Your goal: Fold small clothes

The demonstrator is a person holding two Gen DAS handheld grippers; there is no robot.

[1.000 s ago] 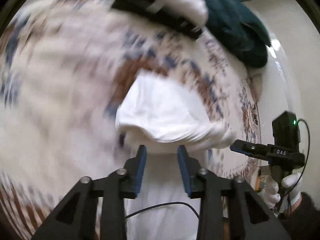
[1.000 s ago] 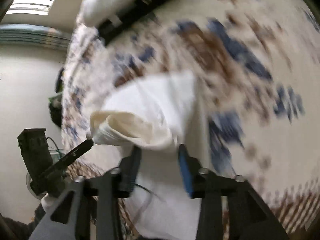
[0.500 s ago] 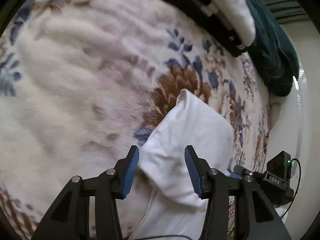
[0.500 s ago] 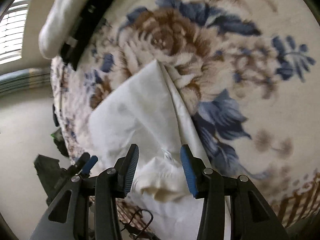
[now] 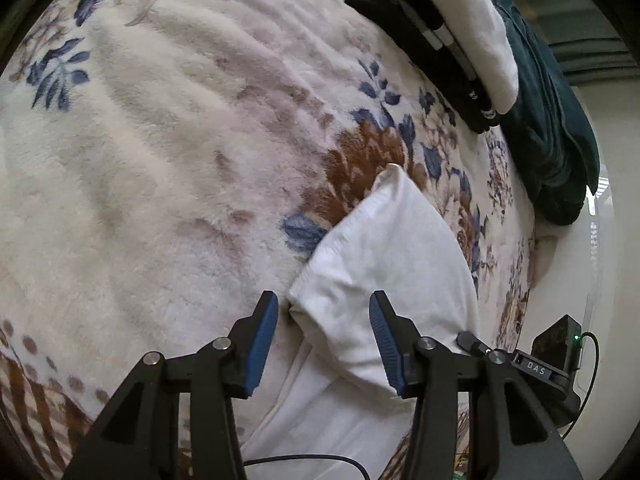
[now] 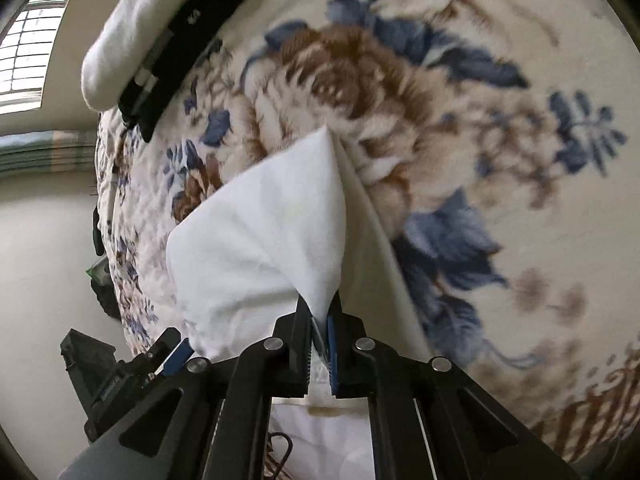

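Right gripper (image 6: 320, 334) has just clamped the small white cotton garment (image 6: 260, 240) lying on the floral fleece blanket (image 5: 160, 160); left gripper (image 5: 324, 340) gapes, probably untouching, so lifting could skew the fold.

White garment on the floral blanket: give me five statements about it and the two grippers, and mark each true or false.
1. The right gripper is shut on the white garment. True.
2. The left gripper is clamped on the garment. False: its fingers stand apart, with the cloth's folded edge between them, unpressed.
3. The garment lies on a floral blanket. True.
4. The garment is spread out flat in one layer. False: it is doubled over, with a folded edge.
5. Folded dark and white clothes lie at the blanket's far edge. True.
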